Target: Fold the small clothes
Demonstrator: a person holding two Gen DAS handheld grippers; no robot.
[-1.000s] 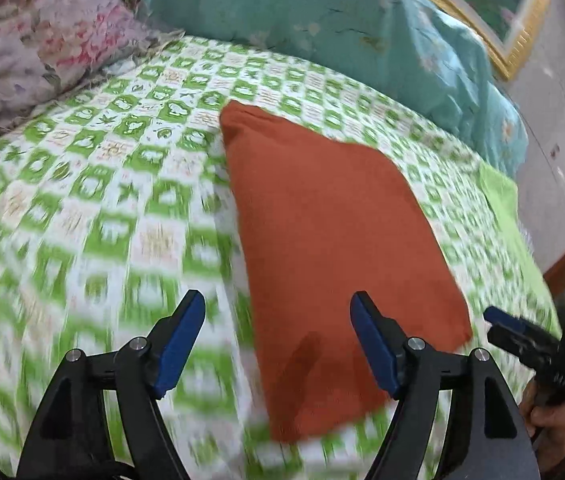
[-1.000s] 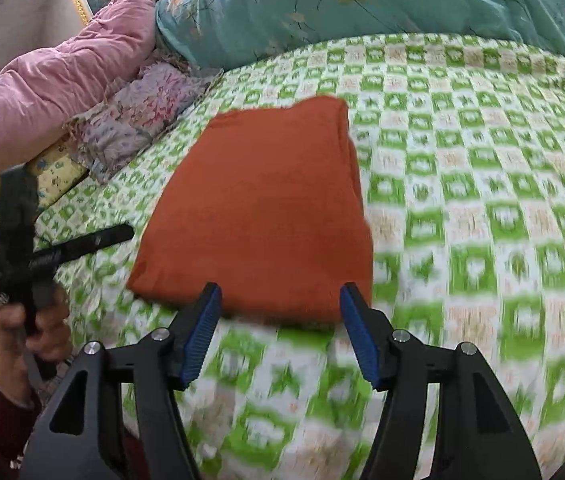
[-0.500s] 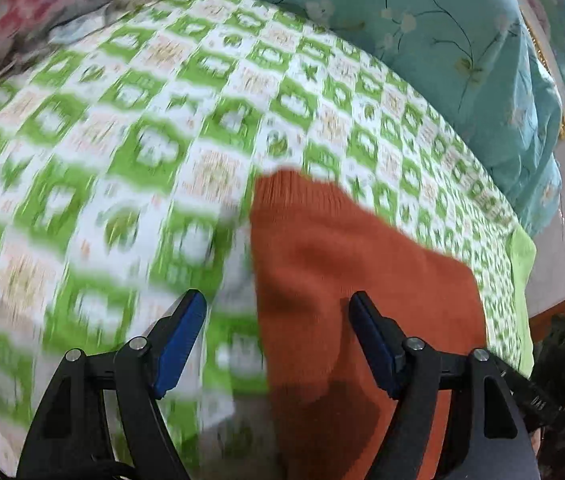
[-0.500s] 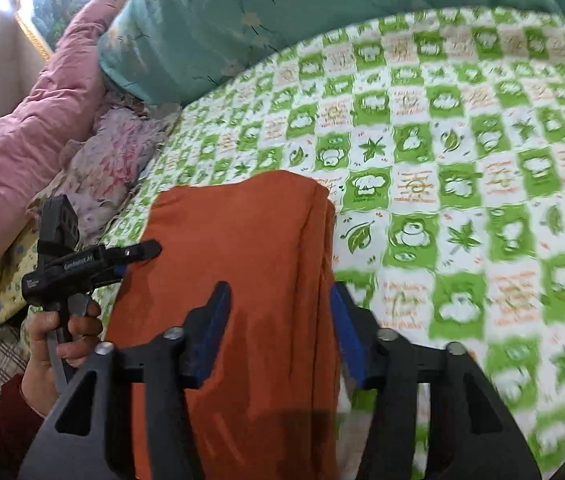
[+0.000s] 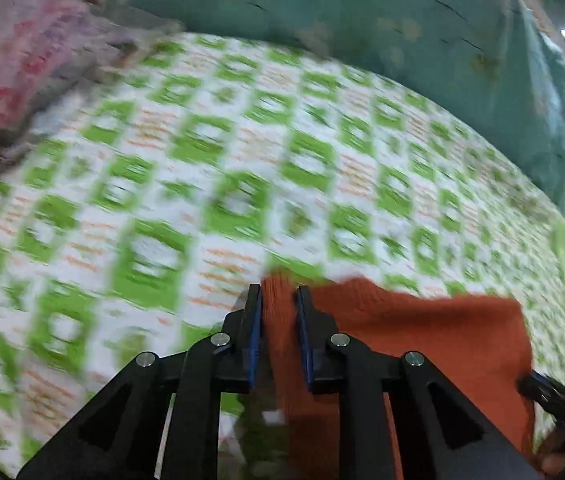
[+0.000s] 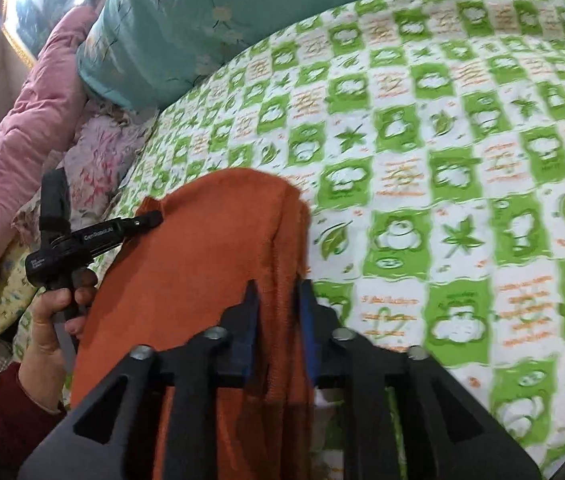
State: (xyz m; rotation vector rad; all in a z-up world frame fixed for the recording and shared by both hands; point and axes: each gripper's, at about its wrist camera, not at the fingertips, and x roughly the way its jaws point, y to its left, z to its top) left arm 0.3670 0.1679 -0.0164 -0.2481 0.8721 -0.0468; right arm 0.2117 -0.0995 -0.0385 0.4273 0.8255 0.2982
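While blurred leftward, person's hand (image 6: 48,320) on left tool (image 6: 94,236), right view only.

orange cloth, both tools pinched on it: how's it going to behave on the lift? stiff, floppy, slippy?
Probably floppy: the orange cloth bunches into soft folds where the right tool pinches its edge. Likely light for its size, since it is a thin folded knit. Slip looks unlikely: the ribbed weave sits between the left tool's pads, though the unheld middle will likely sag over the green checked bedsheet.

Colours on the bed

Orange cloth (image 6: 210,280), green-and-white checked sheet (image 6: 462,160), teal flowery blanket (image 6: 202,20), pink quilt (image 6: 22,152), black grippers with blue pads (image 5: 256,344).
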